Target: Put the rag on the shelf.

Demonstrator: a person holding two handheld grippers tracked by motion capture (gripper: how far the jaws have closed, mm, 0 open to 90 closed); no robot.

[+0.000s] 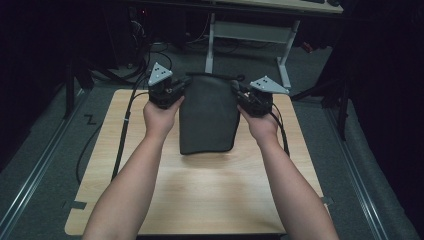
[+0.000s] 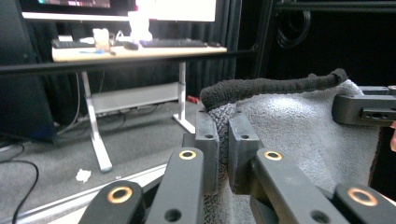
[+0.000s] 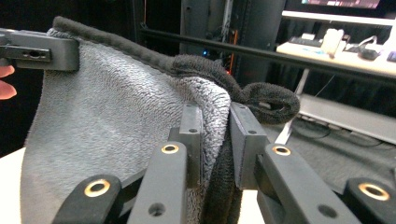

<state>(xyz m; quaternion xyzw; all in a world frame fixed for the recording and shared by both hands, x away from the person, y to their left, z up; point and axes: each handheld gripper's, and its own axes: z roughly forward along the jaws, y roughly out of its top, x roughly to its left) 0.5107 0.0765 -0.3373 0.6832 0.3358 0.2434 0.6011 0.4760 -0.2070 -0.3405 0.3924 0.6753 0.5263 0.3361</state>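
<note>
A dark grey towel (image 1: 207, 117) hangs folded over the far half of the wooden table (image 1: 200, 190), its lower edge resting on the wood. My left gripper (image 1: 179, 90) is shut on the towel's top left corner (image 2: 219, 109), the cloth pinched between its two black jaws. My right gripper (image 1: 240, 95) is shut on the top right corner (image 3: 215, 116), where a thick dark hem (image 3: 271, 100) curls out past the jaws. In each gripper view the other gripper's jaw clamps the far corner of the towel. Both hands hold the top edge stretched between them.
Behind the table stands a white-legged desk (image 1: 247, 30) with a keyboard and small items on it (image 2: 130, 44). Cables (image 1: 122, 130) trail off the table's left side onto grey carpet. Dark surroundings close in on both sides.
</note>
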